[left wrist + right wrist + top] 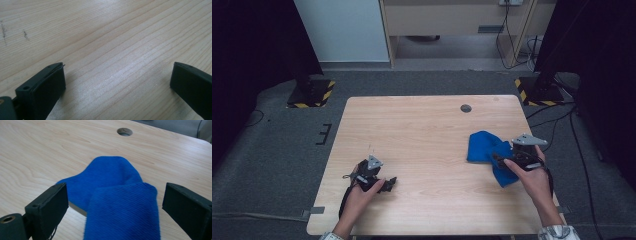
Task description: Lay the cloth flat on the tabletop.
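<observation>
Lying on the right part of the wooden table (427, 130), a blue cloth (486, 147) is folded over itself, one ribbed layer resting on top of a smoother one. The right gripper (115, 202) hovers at the cloth's near right edge with its jaws spread wide, one on each side of the upper fold and apparently not touching it, though contact beneath the fold cannot be judged. A round cable hole (124, 131) sits in the table beyond the cloth. The left gripper (117, 80), held in the left hand (362, 192) near the table's front left, also has its jaws wide apart, over bare wood grain, well apart from the cloth.
</observation>
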The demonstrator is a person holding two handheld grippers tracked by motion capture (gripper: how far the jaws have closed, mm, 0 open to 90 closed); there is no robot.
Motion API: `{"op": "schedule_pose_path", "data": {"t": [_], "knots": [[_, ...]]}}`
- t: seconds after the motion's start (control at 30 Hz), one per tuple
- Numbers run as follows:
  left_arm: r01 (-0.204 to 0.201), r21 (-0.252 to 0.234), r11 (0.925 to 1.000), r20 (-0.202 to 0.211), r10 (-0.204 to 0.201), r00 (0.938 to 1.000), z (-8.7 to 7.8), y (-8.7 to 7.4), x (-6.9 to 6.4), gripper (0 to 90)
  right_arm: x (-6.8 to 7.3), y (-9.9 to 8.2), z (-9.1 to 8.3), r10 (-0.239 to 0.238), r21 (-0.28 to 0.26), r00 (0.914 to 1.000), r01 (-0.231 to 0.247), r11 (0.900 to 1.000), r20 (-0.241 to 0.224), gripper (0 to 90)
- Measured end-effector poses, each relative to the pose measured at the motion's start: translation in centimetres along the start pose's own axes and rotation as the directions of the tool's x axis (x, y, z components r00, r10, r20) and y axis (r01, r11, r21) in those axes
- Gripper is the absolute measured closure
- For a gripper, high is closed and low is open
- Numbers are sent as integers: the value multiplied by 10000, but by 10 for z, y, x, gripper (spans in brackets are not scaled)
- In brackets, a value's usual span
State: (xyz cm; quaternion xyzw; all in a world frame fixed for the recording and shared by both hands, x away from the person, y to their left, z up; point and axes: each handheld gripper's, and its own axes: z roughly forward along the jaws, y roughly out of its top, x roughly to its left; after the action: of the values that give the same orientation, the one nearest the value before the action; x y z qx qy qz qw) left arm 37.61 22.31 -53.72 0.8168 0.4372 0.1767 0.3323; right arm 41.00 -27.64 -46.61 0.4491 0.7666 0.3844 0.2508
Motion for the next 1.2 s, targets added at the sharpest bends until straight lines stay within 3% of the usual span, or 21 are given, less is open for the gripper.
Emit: {"op": "schedule_pose_path", "data": {"t": [0.1, 0.33, 0.57, 0.7, 0.83, 0.87, 0.9, 0.93, 1.0, 1.2], "knots": [[1, -1, 10000, -2, -1, 10000, 0, 0, 0, 0, -7, -5, 8, 145, 95, 9998, -147, 9998, 154, 69], [3, -1, 10000, -4, -3, 10000, 0, 0, 0, 0, -8, -15, 38, 175, 781, 9998, -171, 9968, -48, 77], [4, -3, 10000, -3, -4, 10000, 0, 0, 0, 0, 7, -27, 62, -153, 1601, 9989, 222, 9868, -440, 89], [3, -3, 10000, -6, -3, 10000, 0, 0, 0, 0, 11, -31, 67, -395, 1849, 9987, 449, 9817, -332, 100], [0, -2, 10000, -5, 0, 10000, 0, 0, 0, 0, 10, -33, 65, -491, 1715, 9988, 500, 9839, -93, 206], [4, -4, 10000, -6, -4, 10000, 0, 0, 0, 0, 8, -33, 63, -456, 1637, 9990, 442, 9855, 45, 332], [3, -4, 10000, -5, -3, 10000, 0, 0, 0, 0, 7, -34, 62, -478, 1598, 9987, 443, 9862, 187, 410], [3, -4, 10000, -5, -3, 10000, 0, 0, 0, 0, 7, -34, 62, -478, 1598, 9987, 443, 9862, 187, 410], [3, -2, 10000, -6, -3, 10000, 0, 0, 0, 0, 1, -37, 59, -467, 1287, 9974, 392, 9909, 555, 599], [4, -7, 10000, -6, -4, 10000, 0, 0, 0, 0, -4, -37, 55, 18, 998, 9993, -56, 9950, 377, 677]]}}
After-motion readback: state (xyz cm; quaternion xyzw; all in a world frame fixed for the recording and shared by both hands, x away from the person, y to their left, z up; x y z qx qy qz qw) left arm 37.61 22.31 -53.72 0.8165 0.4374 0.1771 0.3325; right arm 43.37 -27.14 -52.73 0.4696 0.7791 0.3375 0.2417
